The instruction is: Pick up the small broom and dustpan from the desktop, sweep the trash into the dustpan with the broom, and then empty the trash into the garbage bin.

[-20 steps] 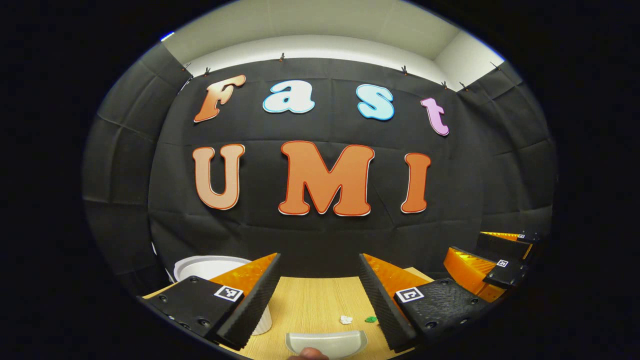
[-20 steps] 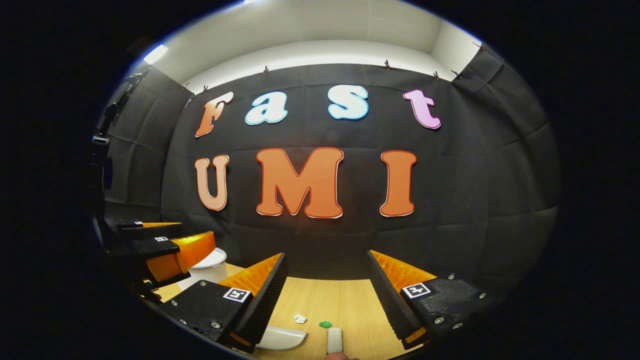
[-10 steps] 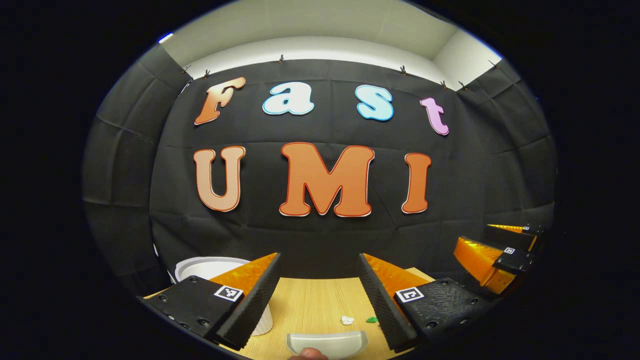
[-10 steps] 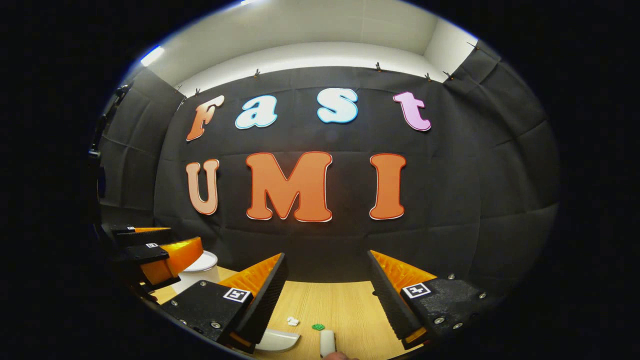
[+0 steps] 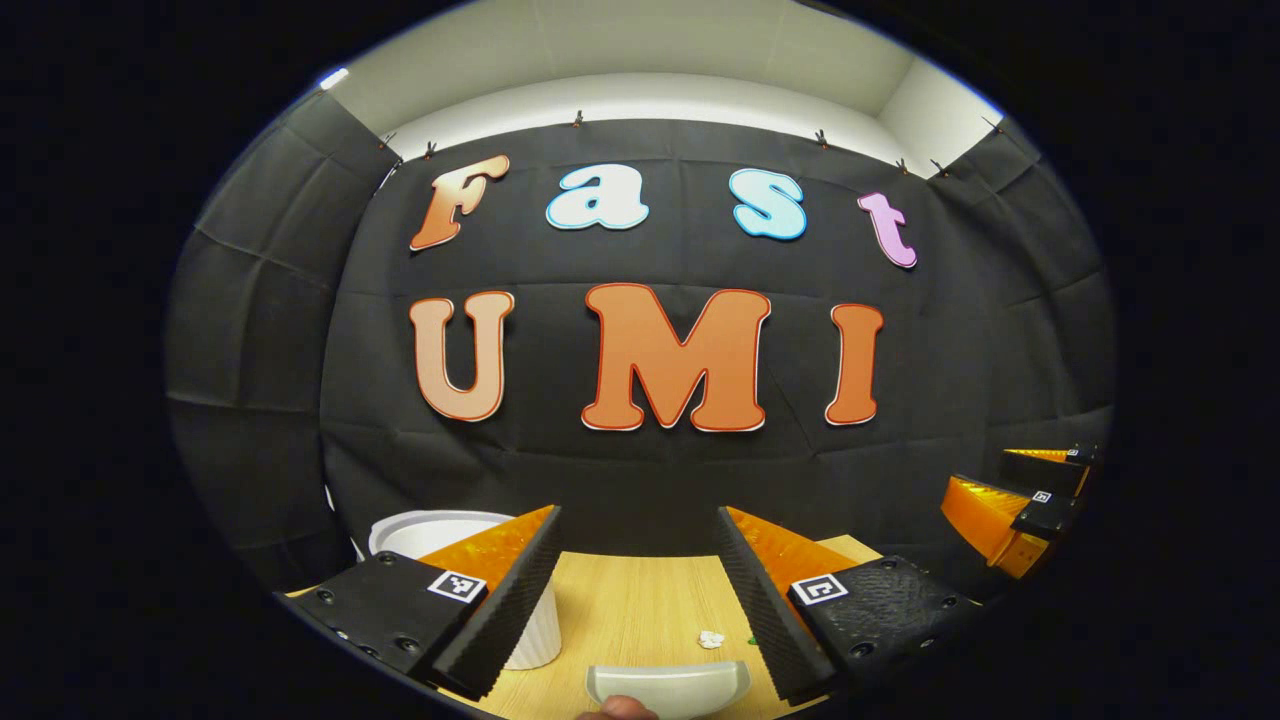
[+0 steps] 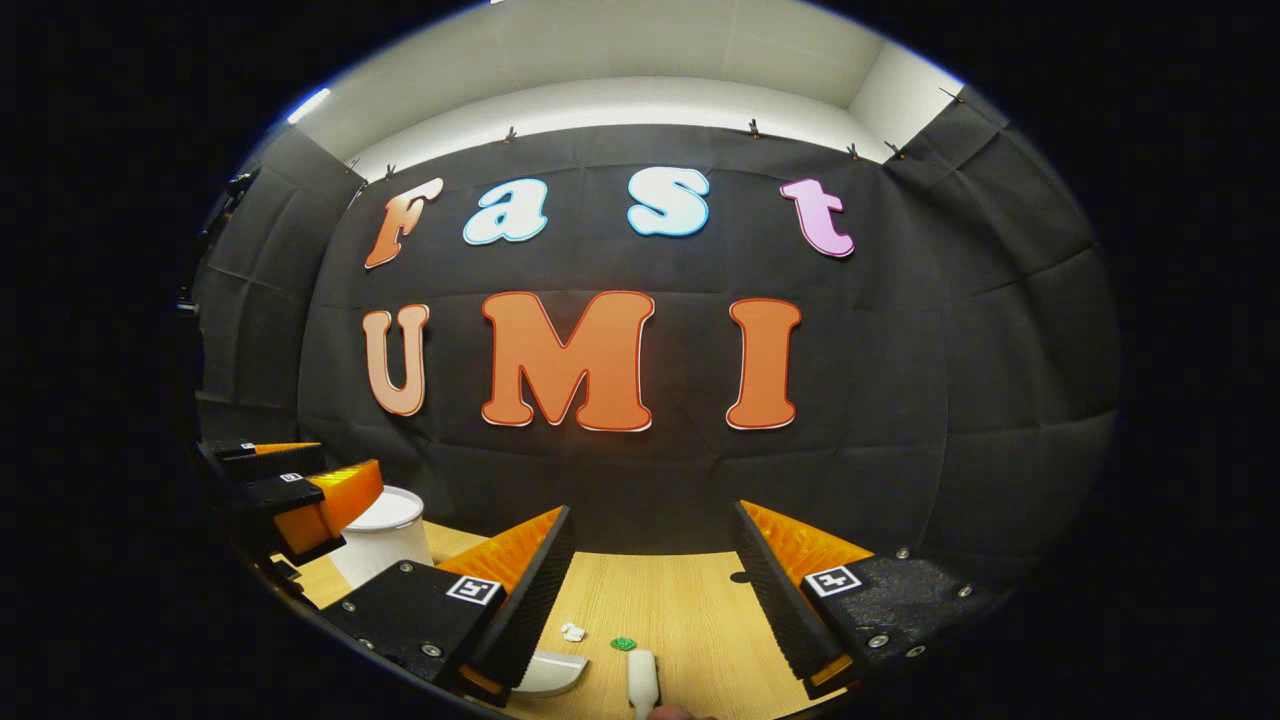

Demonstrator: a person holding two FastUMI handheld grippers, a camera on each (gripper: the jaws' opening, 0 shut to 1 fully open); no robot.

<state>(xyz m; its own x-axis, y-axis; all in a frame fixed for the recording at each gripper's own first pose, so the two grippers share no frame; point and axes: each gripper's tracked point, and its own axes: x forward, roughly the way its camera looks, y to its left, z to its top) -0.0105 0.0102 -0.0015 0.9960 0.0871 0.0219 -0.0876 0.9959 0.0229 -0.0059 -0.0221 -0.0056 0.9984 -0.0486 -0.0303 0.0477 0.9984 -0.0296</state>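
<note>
My left gripper (image 5: 640,590) hangs above the tabletop (image 5: 620,600) with its jaws spread wide and nothing between them. The dustpan (image 5: 668,685), a pale grey tray with a curved front edge, lies flat on the tabletop directly below and between these jaws, at the near edge of the left gripper view. A crumpled white scrap (image 5: 711,639) lies just beyond the dustpan, close to my right-hand finger; a green scrap (image 5: 751,640) is partly hidden by that same finger. The white garbage bin (image 5: 450,530) stands upright behind my left-hand finger, which covers part of it.

My right gripper (image 6: 655,590) is likewise held above the tabletop, jaws wide apart and gripping nothing. The broom (image 6: 642,678) shows as a white rounded end on the tabletop between these jaws, slightly toward the right-hand finger. The green scrap lies just ahead of it, and the white scrap lies to the left of that, near my left-hand finger. The dustpan's corner protrudes from under that finger. Farther left, the left gripper is in front of the garbage bin.
</note>
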